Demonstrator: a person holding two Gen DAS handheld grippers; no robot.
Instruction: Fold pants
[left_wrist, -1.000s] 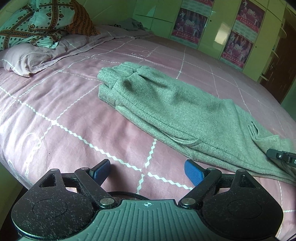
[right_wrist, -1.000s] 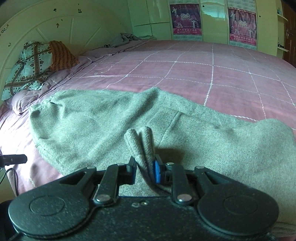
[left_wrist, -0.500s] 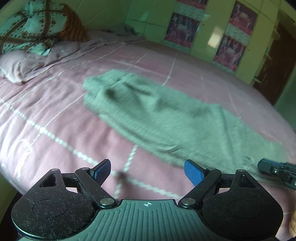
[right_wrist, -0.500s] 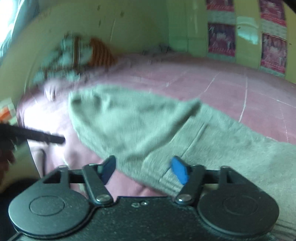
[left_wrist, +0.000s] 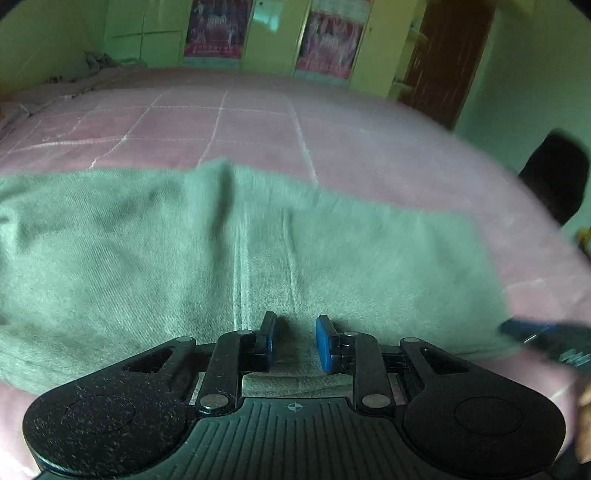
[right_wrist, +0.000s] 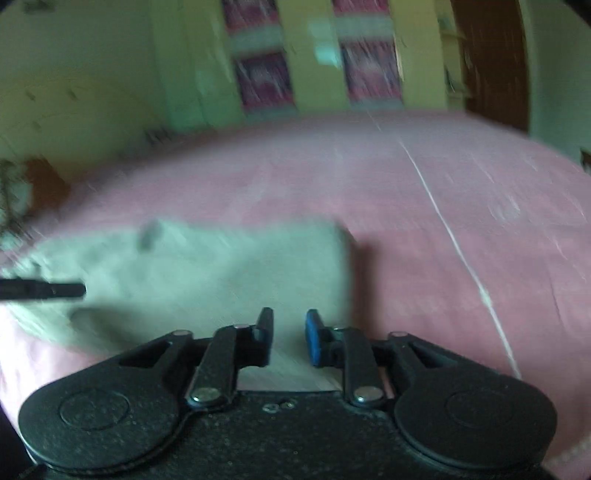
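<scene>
Just narrowed on the left gripper (left_wrist: 293, 341): blue fingers (left_wrist: 324, 343) nearly together, grey pants (left_wrist: 184, 258) cloth showing in the gap, pinch unclear. Same narrow gap on the right gripper (right_wrist: 289, 341), over the pants' edge, grip unreadable through blur. Pants spread flat across pink bed (left_wrist: 258, 122).

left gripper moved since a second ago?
Yes. The left gripper has swung right: the posters slid from upper right toward centre, the pillow left view, and its jaws, just closing, now sit over the pants.
</scene>
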